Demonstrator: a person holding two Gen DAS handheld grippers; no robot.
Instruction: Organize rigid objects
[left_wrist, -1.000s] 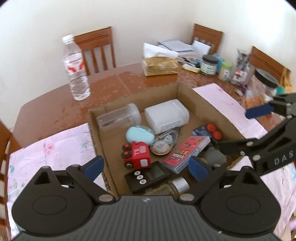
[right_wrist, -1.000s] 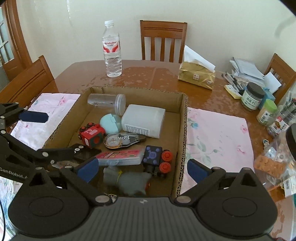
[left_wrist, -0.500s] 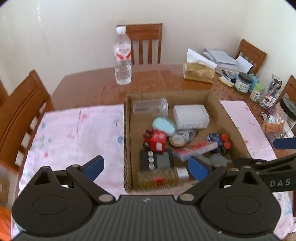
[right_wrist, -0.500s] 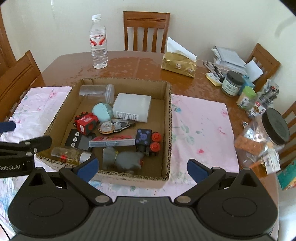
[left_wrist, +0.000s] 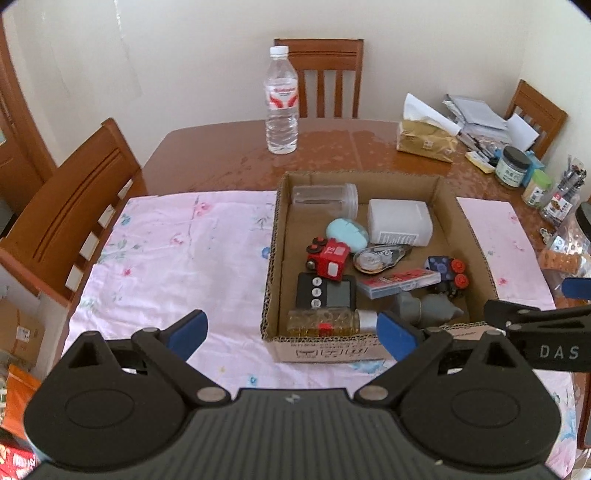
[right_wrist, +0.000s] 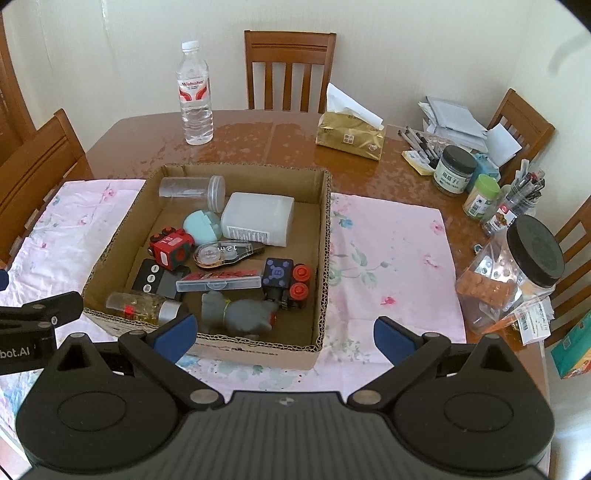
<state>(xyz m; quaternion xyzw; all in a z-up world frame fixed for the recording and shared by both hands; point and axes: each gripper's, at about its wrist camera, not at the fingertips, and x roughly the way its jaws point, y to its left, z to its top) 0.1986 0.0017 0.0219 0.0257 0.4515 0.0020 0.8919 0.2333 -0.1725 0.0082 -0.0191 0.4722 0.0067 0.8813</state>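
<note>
A cardboard box stands on the table between two pink cloths. It holds a clear jar, a white container, a mint case, a red toy car, a tape dispenser, a black timer, a red flat case, a blue toy with red wheels, a grey figure and a small amber bottle. My left gripper and right gripper are both open and empty, held back from the box's near side.
A water bottle and a gold tissue pack stand behind the box. Jars, pens and papers crowd the right side, with a big black-lidded jar near the right cloth. Wooden chairs surround the table.
Both grippers have pulled back and up from over the box, so the whole box and both cloths now show. The objects in the box have not moved.
</note>
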